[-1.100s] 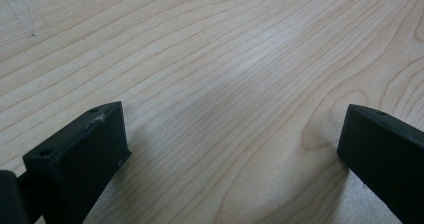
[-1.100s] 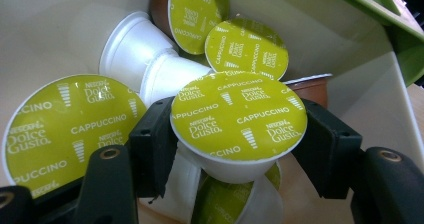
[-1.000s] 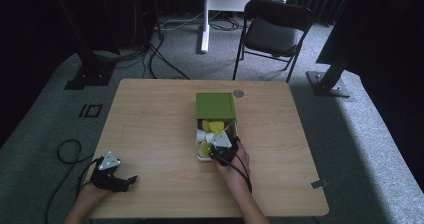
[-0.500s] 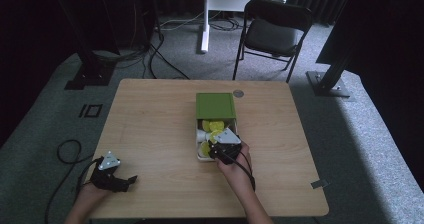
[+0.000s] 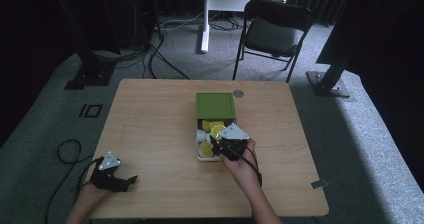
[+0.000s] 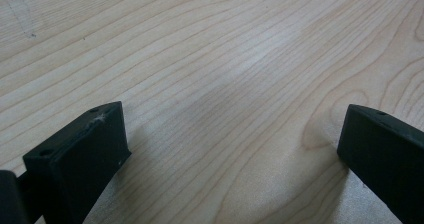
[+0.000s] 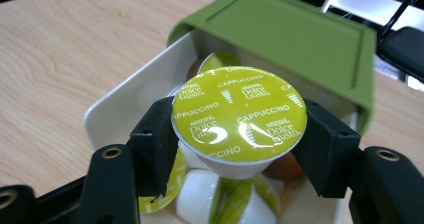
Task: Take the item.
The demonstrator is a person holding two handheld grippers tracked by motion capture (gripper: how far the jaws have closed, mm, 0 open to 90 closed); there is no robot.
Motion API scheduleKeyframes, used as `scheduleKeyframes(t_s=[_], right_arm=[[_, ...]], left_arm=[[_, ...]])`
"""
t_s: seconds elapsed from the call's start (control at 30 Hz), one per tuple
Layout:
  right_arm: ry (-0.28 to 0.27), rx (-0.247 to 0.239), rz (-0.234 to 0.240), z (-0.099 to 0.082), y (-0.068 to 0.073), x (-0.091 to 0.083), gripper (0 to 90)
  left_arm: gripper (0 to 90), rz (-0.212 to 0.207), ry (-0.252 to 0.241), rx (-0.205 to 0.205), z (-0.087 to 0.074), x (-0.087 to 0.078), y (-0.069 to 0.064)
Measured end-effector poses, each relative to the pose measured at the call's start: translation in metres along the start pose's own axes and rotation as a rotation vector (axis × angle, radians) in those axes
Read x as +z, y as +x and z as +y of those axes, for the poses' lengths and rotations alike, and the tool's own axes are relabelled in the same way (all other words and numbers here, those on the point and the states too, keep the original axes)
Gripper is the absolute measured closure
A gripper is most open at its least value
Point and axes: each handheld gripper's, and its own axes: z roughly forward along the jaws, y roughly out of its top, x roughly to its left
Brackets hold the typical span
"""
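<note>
Since the earlier frame my right tool [image 7: 235,149] has risen a little over the box [image 5: 200,134], clamped on one capsule [image 7: 239,115], lid up. Capsule is now just above the others in the box, under the green lid [image 5: 215,105] edge. Pick is done; carrying out and setting down remain. Left tool [image 6: 235,149] rests gaping, holding nothing, on the counter [image 5: 150,124], near left.

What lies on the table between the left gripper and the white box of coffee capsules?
Nothing: in the high view, bare wooden table stretches from the left gripper to the white box.
</note>
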Motion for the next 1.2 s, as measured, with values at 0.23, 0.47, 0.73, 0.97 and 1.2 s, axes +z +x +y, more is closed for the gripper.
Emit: scheduleKeyframes(t_s=[0.23, 0.47, 0.73, 0.97, 1.2], right_arm=[[-0.035, 0.015, -0.013, 0.008, -0.015, -0.009, 38.4], [-0.056, 0.034, -0.053, 0.007, -0.032, -0.015, 38.4], [-0.087, 0.065, -0.115, -0.002, -0.050, -0.020, 38.4], [-0.071, 0.105, -0.159, -0.015, -0.068, -0.016, 38.4], [-0.060, 0.150, -0.206, -0.035, -0.083, -0.005, 38.4]], left_arm=[[0.6, 0.000, 0.000, -0.001, 0.000, 0.000, 0.000], [0.6, 0.000, 0.000, 0.000, 0.000, 0.000, 0.000], [0.6, 0.000, -0.001, -0.001, 0.000, 0.000, 0.000], [0.5, 0.000, -0.001, -0.002, 0.000, 0.000, 0.000], [0.5, 0.000, 0.000, -0.001, 0.000, 0.000, 0.000]])
